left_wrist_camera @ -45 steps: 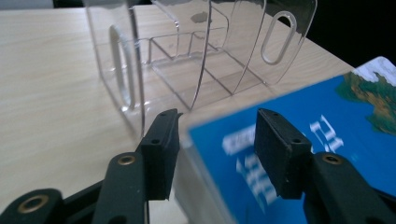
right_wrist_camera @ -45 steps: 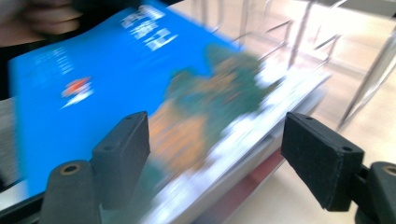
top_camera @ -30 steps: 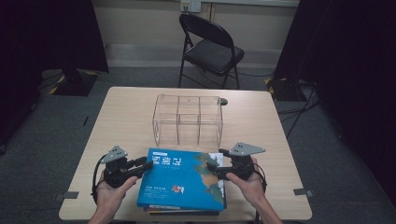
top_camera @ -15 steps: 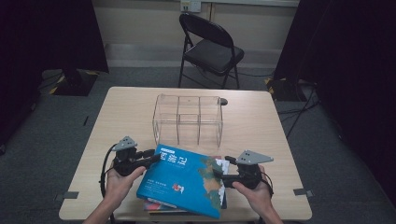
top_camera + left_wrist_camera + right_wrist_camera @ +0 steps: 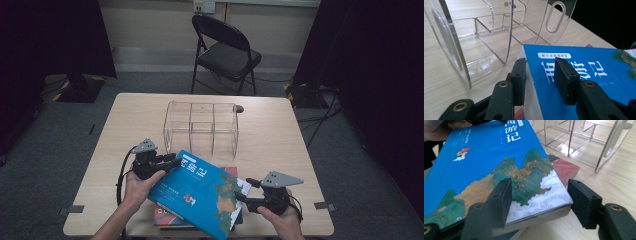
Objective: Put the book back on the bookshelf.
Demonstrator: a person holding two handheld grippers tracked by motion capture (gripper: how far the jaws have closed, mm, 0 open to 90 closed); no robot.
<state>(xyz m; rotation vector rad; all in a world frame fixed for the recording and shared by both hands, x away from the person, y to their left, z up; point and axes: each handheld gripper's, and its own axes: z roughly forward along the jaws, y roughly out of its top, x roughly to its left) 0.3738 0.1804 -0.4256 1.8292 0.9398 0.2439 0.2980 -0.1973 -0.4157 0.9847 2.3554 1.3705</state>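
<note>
Blue book (image 5: 202, 192): tilted above a red book (image 5: 165, 219), near the clear organiser (image 5: 201, 127).
Left gripper (image 5: 539, 75): clamped on the top corner.
Right gripper (image 5: 540, 195): jaws wide, straddling the bottom corner, not pinching.
Risk: one-sided grip; book may pivot or slip.

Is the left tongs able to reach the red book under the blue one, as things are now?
Probably not. The left tongs are shut on the blue book, which lies tilted over the red book and covers most of it. The blue book would have to go first.
</note>
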